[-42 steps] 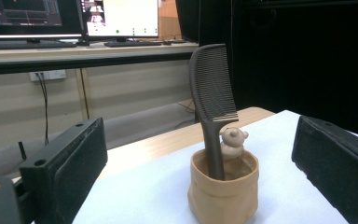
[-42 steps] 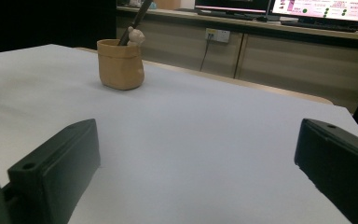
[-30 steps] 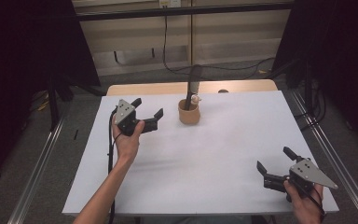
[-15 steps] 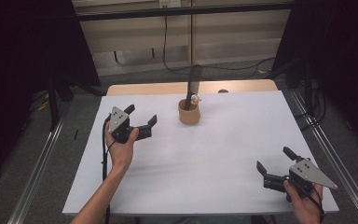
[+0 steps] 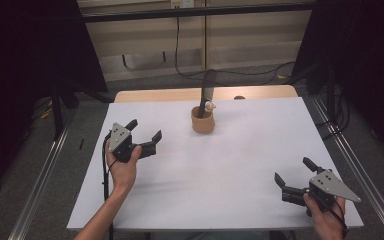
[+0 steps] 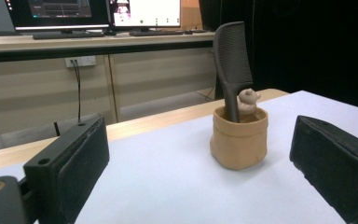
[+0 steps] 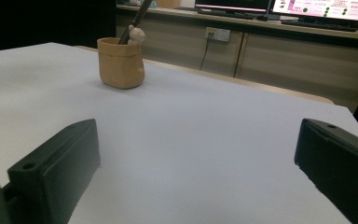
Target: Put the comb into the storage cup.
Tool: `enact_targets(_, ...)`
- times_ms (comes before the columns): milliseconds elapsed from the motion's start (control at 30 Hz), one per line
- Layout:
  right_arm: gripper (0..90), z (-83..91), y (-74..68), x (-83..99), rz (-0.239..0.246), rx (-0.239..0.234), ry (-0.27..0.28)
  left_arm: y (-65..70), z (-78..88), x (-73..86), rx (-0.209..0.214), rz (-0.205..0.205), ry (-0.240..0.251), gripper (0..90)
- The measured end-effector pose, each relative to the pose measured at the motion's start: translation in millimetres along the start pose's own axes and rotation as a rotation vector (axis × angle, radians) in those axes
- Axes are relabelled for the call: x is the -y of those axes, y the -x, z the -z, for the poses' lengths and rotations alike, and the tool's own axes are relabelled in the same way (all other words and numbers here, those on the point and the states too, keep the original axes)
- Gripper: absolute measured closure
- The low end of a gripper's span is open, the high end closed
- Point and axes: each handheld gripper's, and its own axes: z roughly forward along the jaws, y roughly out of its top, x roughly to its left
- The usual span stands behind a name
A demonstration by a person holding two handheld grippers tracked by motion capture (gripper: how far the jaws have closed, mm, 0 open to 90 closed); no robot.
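Two grippers on the white desk (image 5: 220, 170), both with jaws spread and holding nothing — left gripper (image 5: 144, 135) at nine o'clock, right gripper (image 5: 292, 175) at four o'clock. Tan cup (image 5: 202, 120) at twelve o'clock holds a dark comb (image 6: 232, 65) upright — plus a small bear figure (image 6: 248, 100).

- White counter (image 5: 230, 175) with a wooden strip along its far edge; grey floor (image 5: 35, 165) on either side
- Beige cabinets (image 6: 158, 79) behind; wall socket (image 6: 81, 61) with hanging cables
- Monitors (image 6: 144, 11) on the long desk (image 6: 98, 39); dark curtains (image 5: 25, 60) flank the room
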Motion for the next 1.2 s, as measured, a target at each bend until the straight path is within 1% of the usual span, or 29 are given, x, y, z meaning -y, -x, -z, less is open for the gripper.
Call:
enact_targets(67,0.0,-0.2,-0.4,0.0,0.000,0.002,-0.001,-0.2,2.2,0.9,-0.002,-0.006,0.002,4.4)
enact_targets(133,0.0,-0.3,-0.4,0.0,0.000,0.002,-0.001,-1.1,4.5,3.0,0.000,0.002,-0.003,4.1)
enact_targets(167,0.0,-0.3,-0.4,0.0,0.000,0.002,-0.001,-1.4,5.3,4.6,-0.007,0.012,-0.002,4.1)
enact_targets(200,0.0,-0.2,-0.4,-0.1,0.000,0.003,-0.002,-2.4,6.8,6.2,-0.010,0.008,-0.011,4.1)
enact_targets(267,0.0,-0.2,-0.4,-0.2,0.000,0.002,-0.002,-3.2,9.7,8.5,-0.017,0.019,-0.019,4.1)
enact_targets(333,0.0,-0.6,0.0,-0.1,-0.001,0.000,0.000,-2.8,13.6,9.5,-0.024,0.013,-0.010,4.1)
enact_targets(533,0.0,-1.9,-1.0,0.0,0.002,-0.004,0.000,-1.1,25.5,11.9,-0.022,0.010,-0.001,4.1)
enact_targets(567,0.0,-1.9,-1.1,0.0,0.003,-0.002,-0.001,-1.6,28.1,12.2,-0.019,0.001,-0.010,4.1)
enact_targets(600,0.0,-1.6,-1.1,0.0,-0.001,0.000,-0.001,-1.7,29.6,12.5,-0.017,0.006,-0.013,3.8)
enact_targets(633,0.0,-1.2,-1.1,-0.1,-0.003,0.002,-0.002,-1.7,32.4,13.6,-0.023,0.016,-0.002,3.6)
enact_targets(700,0.0,-0.9,-0.3,0.1,-0.001,0.004,-0.001,-1.2,36.8,14.7,-0.040,0.012,-0.001,3.6)
enact_targets(767,0.0,-0.9,0.1,0.4,-0.002,0.006,-0.003,-0.9,40.4,15.6,-0.040,0.010,-0.007,3.6)
enact_targets(867,0.0,-0.7,0.9,0.6,-0.003,0.007,-0.001,0.9,46.0,17.8,-0.043,0.018,0.000,3.5)
enact_targets(933,0.0,-0.8,1.3,0.7,-0.008,0.009,0.000,1.6,50.0,19.2,-0.042,0.009,-0.013,3.4)
enact_targets(967,0.0,-0.9,1.5,0.7,-0.008,0.008,0.001,2.4,52.3,20.7,-0.039,0.018,-0.009,3.4)
enact_targets(1067,0.0,-1.7,1.3,0.2,-0.003,0.007,0.002,3.6,56.9,23.0,-0.038,0.024,-0.013,3.4)
enact_targets(1133,0.0,-2.2,0.1,-0.1,-0.005,0.005,0.005,4.0,60.7,24.6,-0.037,0.043,-0.010,3.4)
enact_targets(1167,0.0,-2.2,0.1,-0.1,-0.001,0.004,0.005,4.3,62.2,25.2,-0.035,0.045,-0.014,3.4)
enact_targets(1200,0.0,-2.1,0.0,-0.1,-0.001,0.004,0.004,4.9,64.3,25.8,-0.035,0.036,-0.015,3.4)
